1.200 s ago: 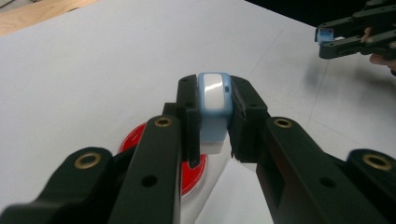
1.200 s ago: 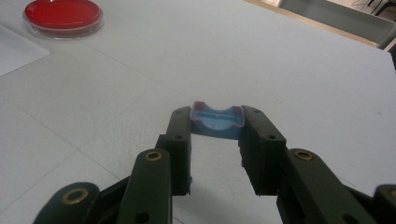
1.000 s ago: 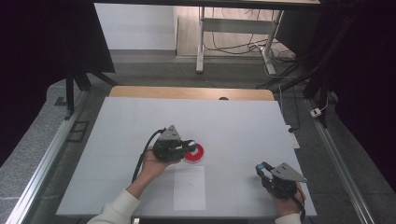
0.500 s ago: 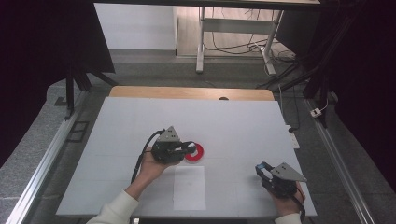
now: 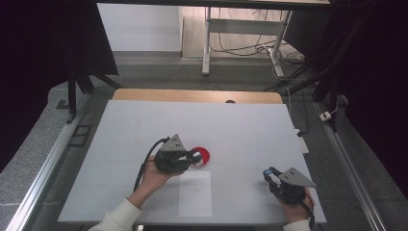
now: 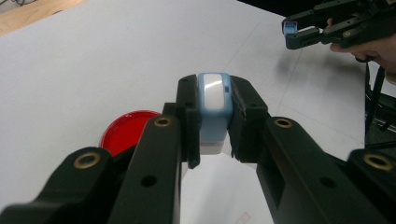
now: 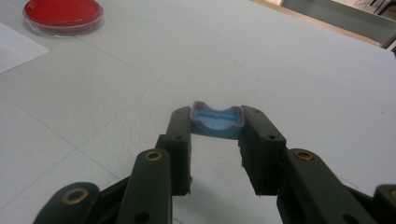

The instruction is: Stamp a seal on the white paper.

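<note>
Gripping a pale blue block (image 6: 214,100), the left gripper (image 5: 192,157) hovers just over a red dish (image 5: 201,156) near the table's (image 5: 144,120) middle. The right gripper (image 5: 270,173) (near right, well apart) is clamped on a small blue cap (image 7: 216,120).

Ahead of me lies the white table (image 5: 144,125). On it a white paper sheet (image 5: 195,193) rests at the near edge, a wooden strip (image 5: 192,95) along the far edge.
</note>
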